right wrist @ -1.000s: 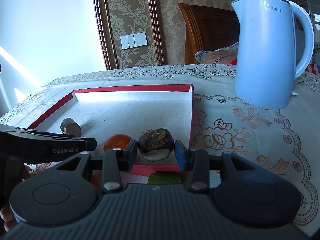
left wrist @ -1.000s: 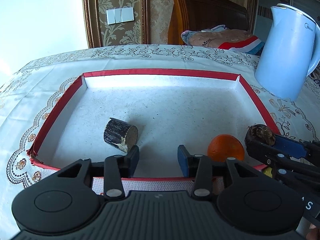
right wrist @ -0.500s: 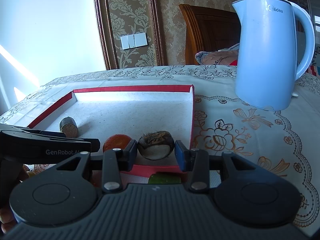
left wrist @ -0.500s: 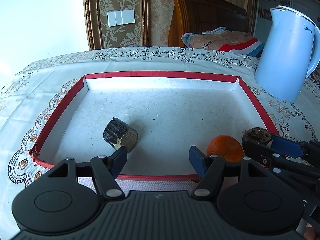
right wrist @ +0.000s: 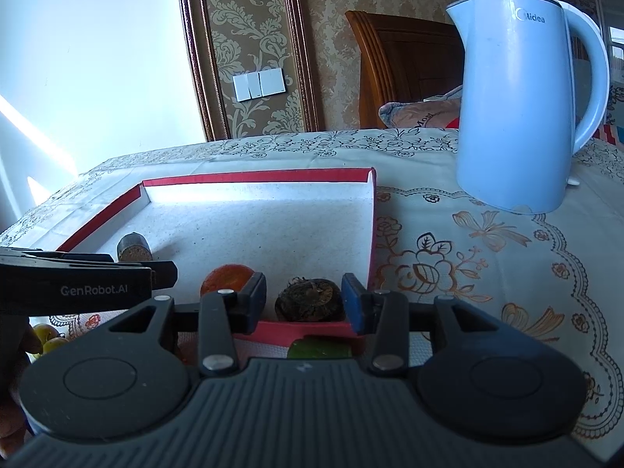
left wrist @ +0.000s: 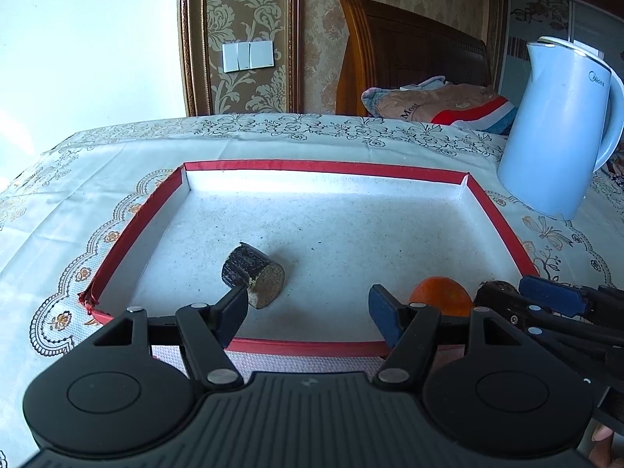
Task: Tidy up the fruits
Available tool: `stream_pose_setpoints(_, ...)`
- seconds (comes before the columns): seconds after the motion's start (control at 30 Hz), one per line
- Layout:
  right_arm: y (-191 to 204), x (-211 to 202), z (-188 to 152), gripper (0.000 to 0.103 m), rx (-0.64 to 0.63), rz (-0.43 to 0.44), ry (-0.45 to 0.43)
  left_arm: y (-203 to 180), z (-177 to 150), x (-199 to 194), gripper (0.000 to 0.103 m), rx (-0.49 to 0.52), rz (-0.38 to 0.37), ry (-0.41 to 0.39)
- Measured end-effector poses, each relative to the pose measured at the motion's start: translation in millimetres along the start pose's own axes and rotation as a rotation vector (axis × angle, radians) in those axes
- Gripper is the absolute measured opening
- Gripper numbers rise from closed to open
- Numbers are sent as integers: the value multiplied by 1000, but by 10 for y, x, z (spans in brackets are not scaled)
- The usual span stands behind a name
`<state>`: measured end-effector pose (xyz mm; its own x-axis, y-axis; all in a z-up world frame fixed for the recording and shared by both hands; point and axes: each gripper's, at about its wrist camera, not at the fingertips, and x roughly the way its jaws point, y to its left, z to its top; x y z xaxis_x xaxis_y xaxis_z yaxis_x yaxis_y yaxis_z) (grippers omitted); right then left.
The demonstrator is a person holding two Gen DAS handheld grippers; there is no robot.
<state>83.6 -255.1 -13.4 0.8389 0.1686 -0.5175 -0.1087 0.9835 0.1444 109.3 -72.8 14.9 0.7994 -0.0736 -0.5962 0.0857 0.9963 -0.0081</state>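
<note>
A red-rimmed white tray (left wrist: pixel 323 165) lies on the patterned tablecloth. In it are a dark cut cylinder of cane (left wrist: pixel 251 275), an orange (left wrist: pixel 440 294) and a dark brown round fruit (right wrist: pixel 310 298) in the near right corner. My left gripper (left wrist: pixel 308 308) hangs open over the tray's near edge with nothing between its fingers; the cane lies just beyond its left fingertip. My right gripper (right wrist: pixel 304 304) stands around the brown fruit, which rests on the tray floor. A sliver of tray shows between the left pad and the fruit. The orange (right wrist: pixel 226 279) lies left of it.
A pale blue kettle (right wrist: pixel 518 105) stands on the cloth to the right of the tray. A green fruit (right wrist: pixel 318 349) and some yellow fruits (right wrist: pixel 46 335) lie on the table in front of the tray. A wooden chair with folded cloth (left wrist: pixel 436 101) is behind.
The left jaws have spread much wider and pulled back slightly from the cane. The brown fruit has sunk from between the right pads onto the tray floor.
</note>
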Motion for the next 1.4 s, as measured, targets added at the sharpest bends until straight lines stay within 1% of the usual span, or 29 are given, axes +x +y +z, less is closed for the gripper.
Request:
stream_pose_setpoints(0.2, -20, -53, -6, 41, 14, 3, -17, 118, -51, -365, 68, -19, -29, -110)
stream_pose_setpoints(0.27, -34, -90, -2, 44, 25, 9, -29, 198, -105, -506, 69, -23, -36, -151)
stream_pose_setpoints(0.33, -55, -149, 3, 47, 40, 19, -45, 287, -173, -614, 75, -32, -30, -182)
stream_pose_setpoints(0.37, -64, -194, -1, 49, 46, 20, -58, 356, -212, -674, 75, -40, -25, -201)
stream_pose_setpoints(0.43, -63, -262, -10, 49, 51, 22, -73, 483, -298, -762, 75, -49, -13, -227)
stream_pose_setpoints(0.53, -47, -388, -60, 49, 73, 56, -84, 682, -427, -859, 75, -78, 11, -251)
stream_pose_setpoints(0.6, 2, -475, -122, 58, 77, 75, -91, 810, -498, -899, 75, -107, 5, -248)
stream_pose_setpoints(0.67, 72, -561, -200, 61, 69, 91, -97, 925, -574, -949, 75, -129, -4, -238)
stream_pose_setpoints(0.77, 206, -689, -314, 62, 35, 119, -96, 1012, -688, -1029, 75, -130, -17, -226)
stream_pose_setpoints(0.8, 247, -713, -343, 69, 25, 125, -90, 1024, -719, -1054, 75, -125, -24, -226)
stream_pose_setpoints(0.87, 321, -763, -393, 77, 6, 124, -94, 1040, -798, -1118, 75, -115, -36, -231)
stream_pose_setpoints(0.93, 390, -792, -426, 77, -29, 115, -99, 1037, -862, -1169, 75, -101, -51, -236)
stream_pose_setpoints(1.0, 461, -777, -456, 77, -61, 116, -75, 1021, -920, -1189, 75, -86, -68, -236)
stream_pose_setpoints(1.1, 521, -738, -474, 77, -88, 110, -48, 968, -993, -1170, 76, -59, -54, -252)
stream_pose_setpoints(1.17, 533, -722, -472, 76, -92, 106, -39, 963, -992, -1146, 76, -61, -54, -234)
stream_pose_setpoints(1.27, 570, -670, -470, 64, -109, 98, -8, 1009, -992, -1077, 76, -85, -54, -190)
stream_pose_setpoints(1.4, 614, -604, -458, 64, -122, 89, 13, 1064, -985, -996, 76, -112, -67, -140)
